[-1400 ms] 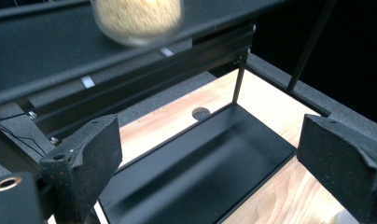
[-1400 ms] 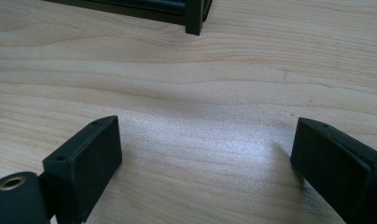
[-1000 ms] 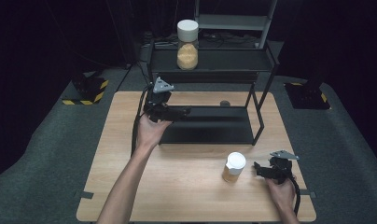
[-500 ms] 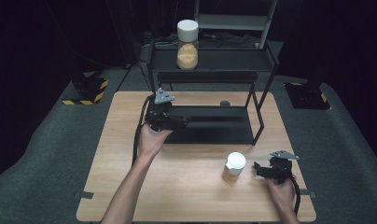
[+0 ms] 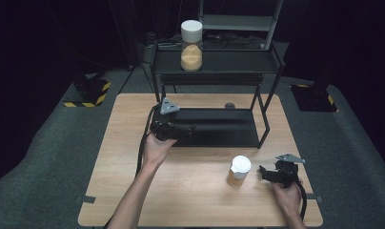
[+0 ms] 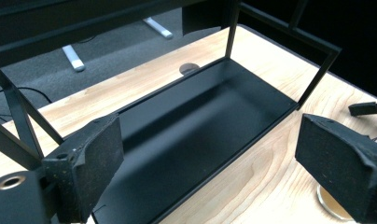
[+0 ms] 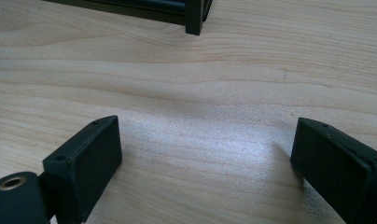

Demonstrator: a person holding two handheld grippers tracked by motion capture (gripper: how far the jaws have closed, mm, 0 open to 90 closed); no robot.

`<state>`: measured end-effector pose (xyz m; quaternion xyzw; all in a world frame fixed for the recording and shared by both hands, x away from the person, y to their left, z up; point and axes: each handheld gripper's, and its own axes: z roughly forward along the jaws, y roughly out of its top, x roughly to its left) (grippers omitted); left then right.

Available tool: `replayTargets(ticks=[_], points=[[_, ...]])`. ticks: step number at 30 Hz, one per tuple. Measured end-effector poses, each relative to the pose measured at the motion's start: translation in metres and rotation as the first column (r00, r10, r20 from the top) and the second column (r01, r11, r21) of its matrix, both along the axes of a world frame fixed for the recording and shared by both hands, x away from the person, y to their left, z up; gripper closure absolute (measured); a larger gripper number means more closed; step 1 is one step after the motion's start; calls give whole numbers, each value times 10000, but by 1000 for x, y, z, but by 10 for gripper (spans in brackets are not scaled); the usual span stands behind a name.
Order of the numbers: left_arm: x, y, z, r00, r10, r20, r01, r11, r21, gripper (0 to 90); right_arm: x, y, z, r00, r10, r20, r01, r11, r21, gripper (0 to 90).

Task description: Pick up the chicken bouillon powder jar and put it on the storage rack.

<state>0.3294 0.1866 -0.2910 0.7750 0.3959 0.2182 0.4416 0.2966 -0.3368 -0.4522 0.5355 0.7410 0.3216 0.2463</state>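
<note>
The left hand-held gripper (image 5: pixel 188 129) is held released, empty, at the black shelf rack's (image 5: pixel 219 128) lower tray; the right hand-held gripper (image 5: pixel 263 171), also released, is rested right of the white-lidded jar (image 5: pixel 239 171) on the bench (image 5: pixel 190 191).

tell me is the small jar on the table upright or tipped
Upright: the small jar stands on its base on the table, white lid on top.

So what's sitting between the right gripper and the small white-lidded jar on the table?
Nothing: in the high view only bare wooden table separates the right gripper from the white-lidded jar, which stands just to its left.
</note>
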Motion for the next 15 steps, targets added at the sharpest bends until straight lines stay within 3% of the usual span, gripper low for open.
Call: replayTargets(ticks=[15], points=[[-5,0,-35,9990,250,-372,-248,9997,65,89,0,0,0,10000,-2,-2,2,10000,4,79]])
